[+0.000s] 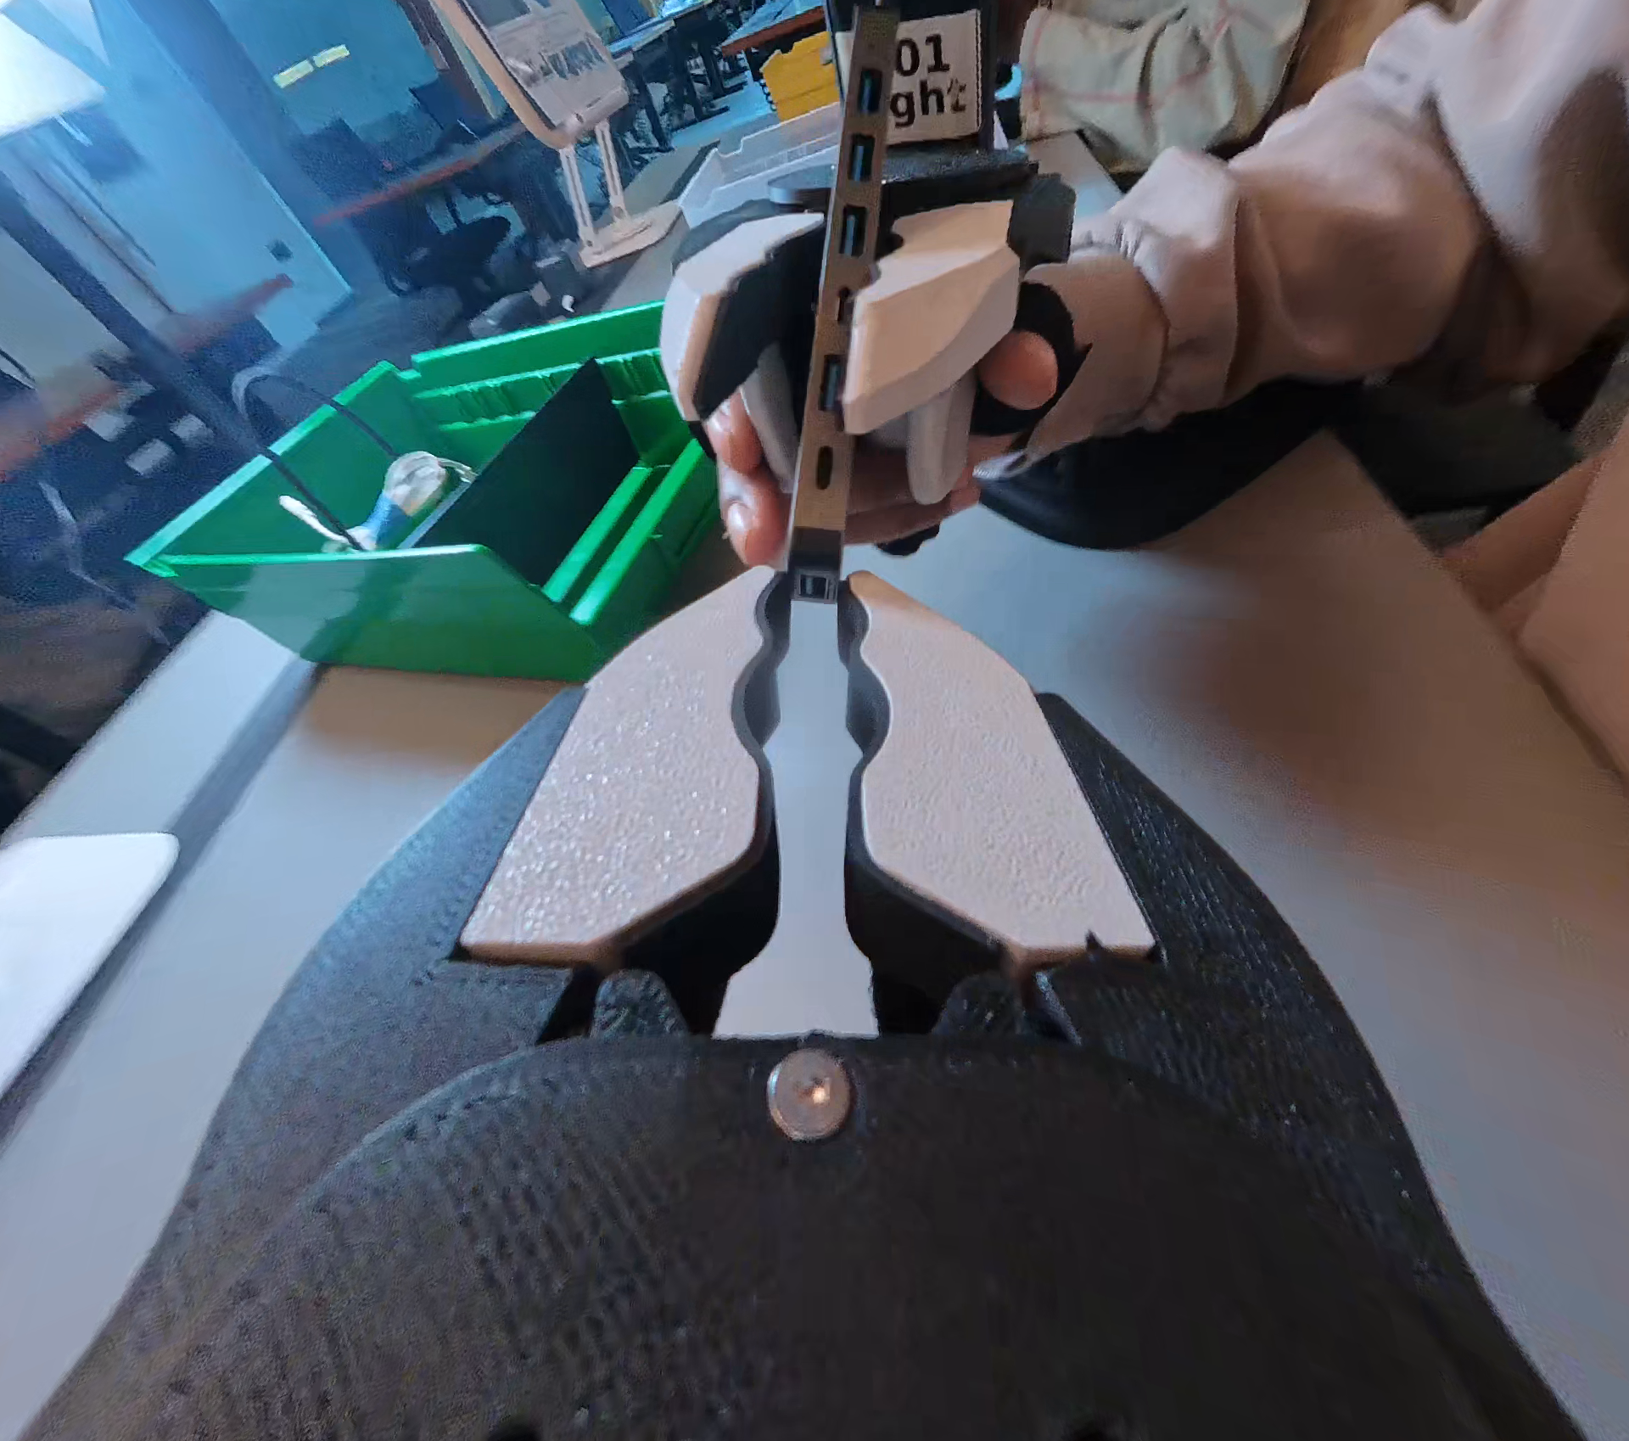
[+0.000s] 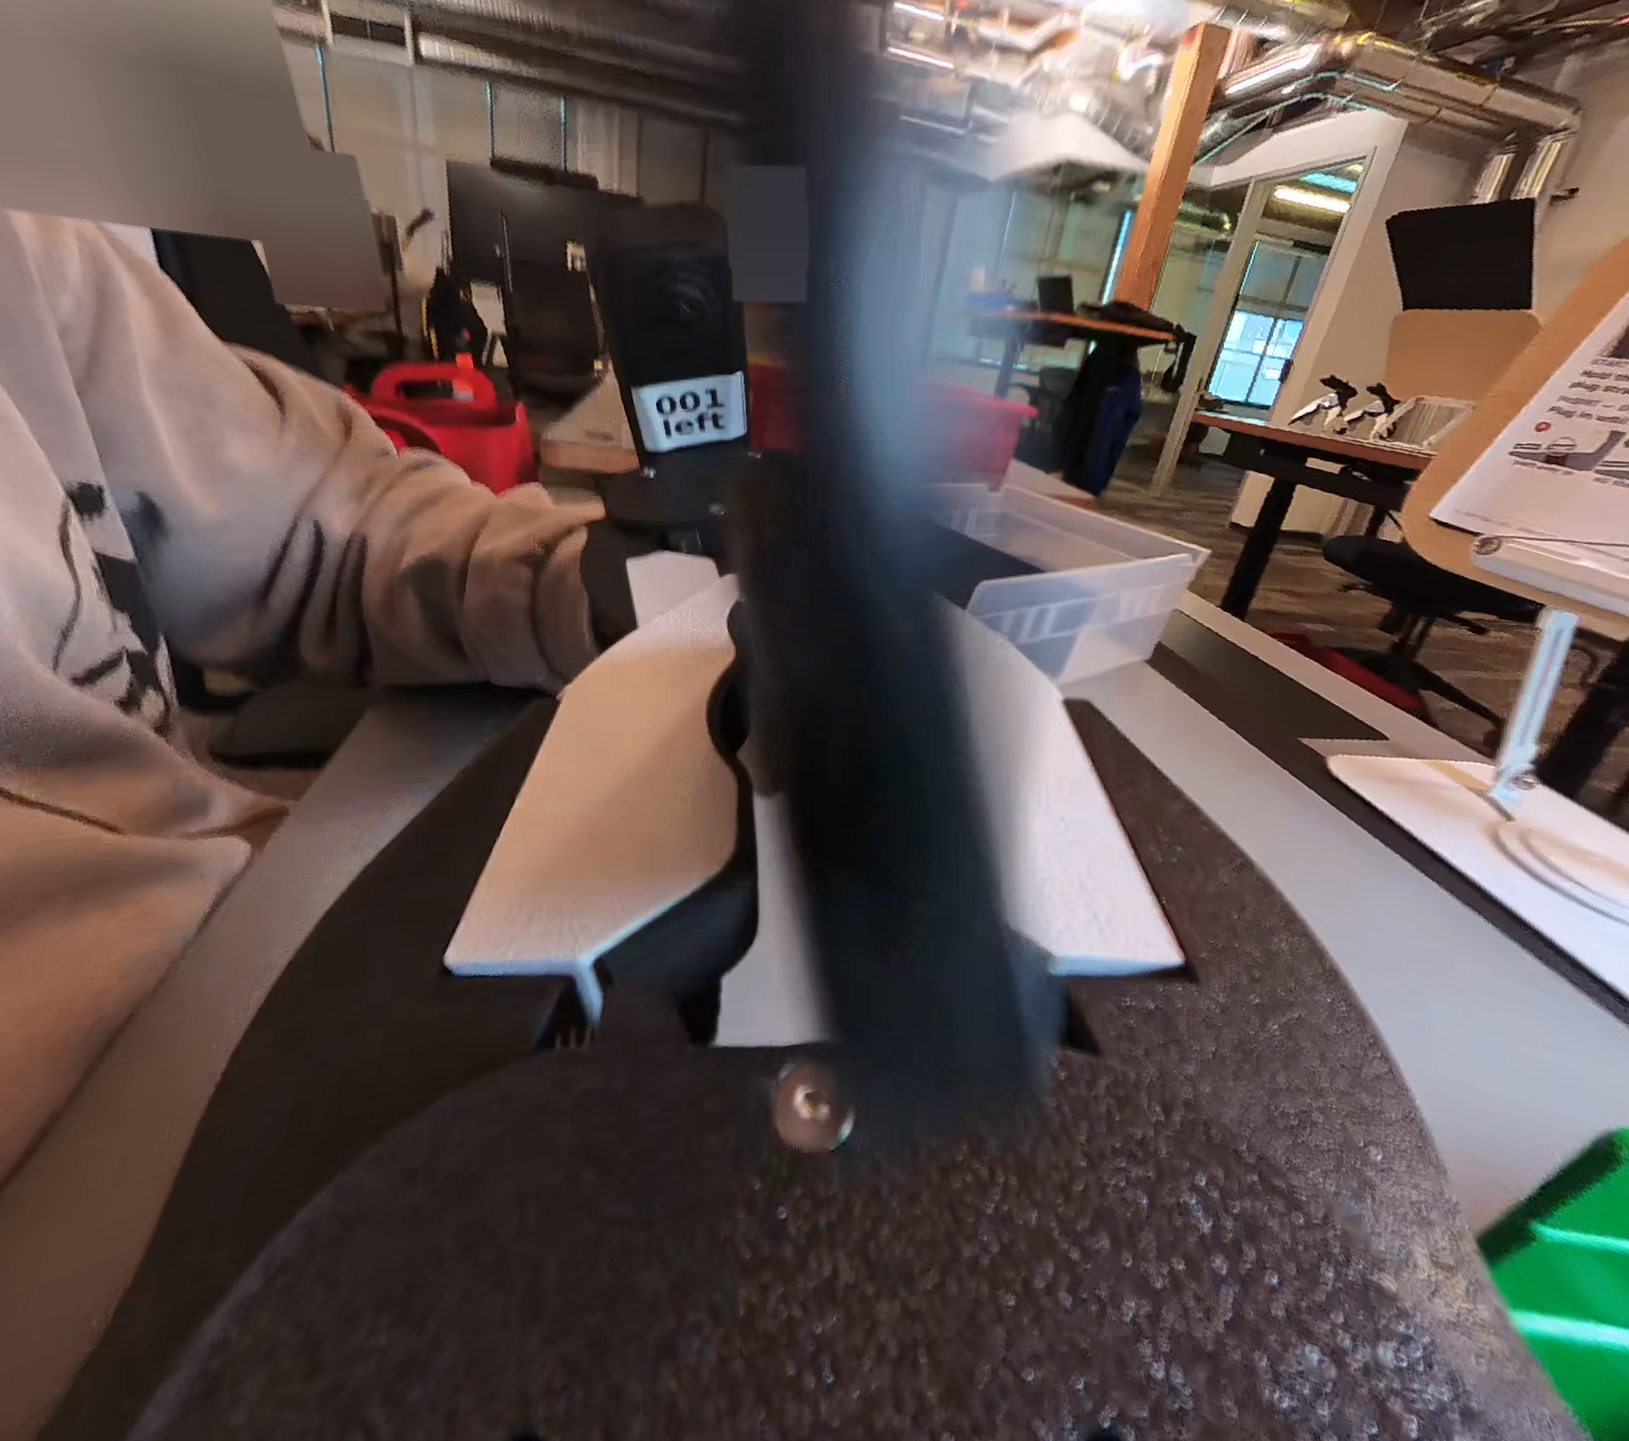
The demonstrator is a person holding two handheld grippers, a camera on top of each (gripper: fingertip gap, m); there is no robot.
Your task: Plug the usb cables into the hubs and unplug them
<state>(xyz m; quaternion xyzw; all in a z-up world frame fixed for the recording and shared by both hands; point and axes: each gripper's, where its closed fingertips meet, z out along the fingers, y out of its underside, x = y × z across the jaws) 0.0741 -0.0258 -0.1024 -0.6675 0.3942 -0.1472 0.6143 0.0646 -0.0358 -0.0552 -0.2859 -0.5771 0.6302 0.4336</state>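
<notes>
at the far left of my left wrist view, a green bin (image 1: 388, 561) sits on the grey table (image 1: 1234, 737), a black divider upright inside it. in the middle, my left gripper (image 1: 813, 592) has its pale fingers (image 1: 670, 764) drawn in close on a small usb plug (image 1: 813, 587), which meets the bottom end of the slim grey hub (image 1: 833, 358). the hub stands nearly upright, its row of ports facing me, pinched between the fingers of my right gripper (image 1: 851, 305), held in a hand (image 1: 758, 482). in the right wrist view the hub (image 2: 846, 605) is a dark blur between those fingers (image 2: 617, 808), with a clear tray (image 2: 1084, 587) further right.
</notes>
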